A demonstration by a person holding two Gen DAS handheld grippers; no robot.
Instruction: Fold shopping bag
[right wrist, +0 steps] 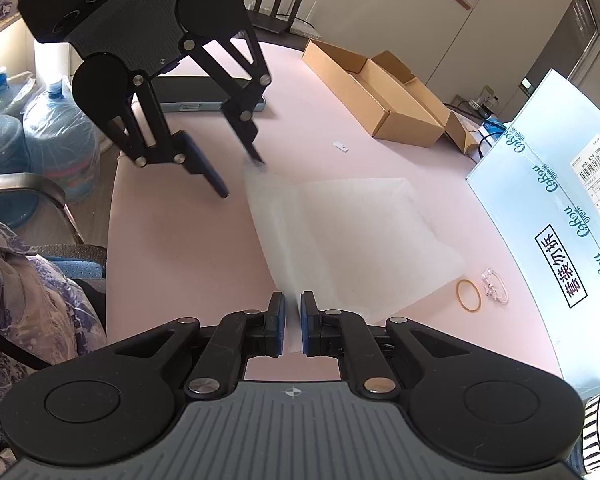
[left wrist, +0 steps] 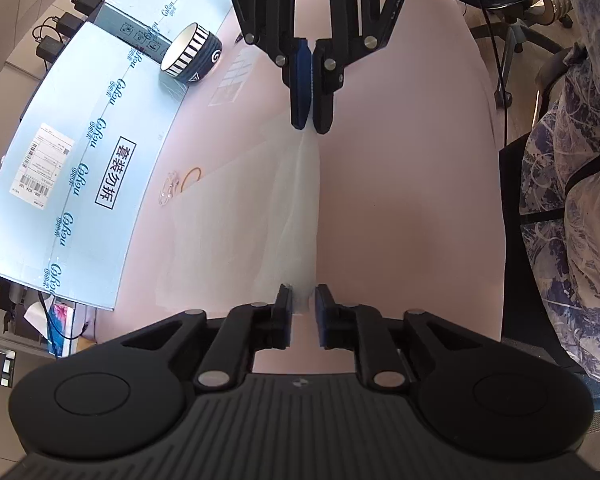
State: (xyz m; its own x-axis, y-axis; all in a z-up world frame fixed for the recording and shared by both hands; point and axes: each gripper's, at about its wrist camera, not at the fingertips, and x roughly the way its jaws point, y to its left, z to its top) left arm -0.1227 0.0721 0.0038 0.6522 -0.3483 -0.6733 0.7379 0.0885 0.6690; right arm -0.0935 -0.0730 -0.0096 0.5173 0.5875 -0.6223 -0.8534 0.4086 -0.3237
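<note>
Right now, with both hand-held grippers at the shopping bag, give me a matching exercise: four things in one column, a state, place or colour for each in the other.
Things:
1. right hand-held gripper
2. left hand-held gripper
3. rubber band
4. bowl

Descriptions:
A. lies on the pink table just off the bag's edge
B. jaws apart, bag edge between them
C. black and white stripes
D. pinched shut on the shopping bag

Pairs: 1-D, 2-B, 3-A, 4-C
</note>
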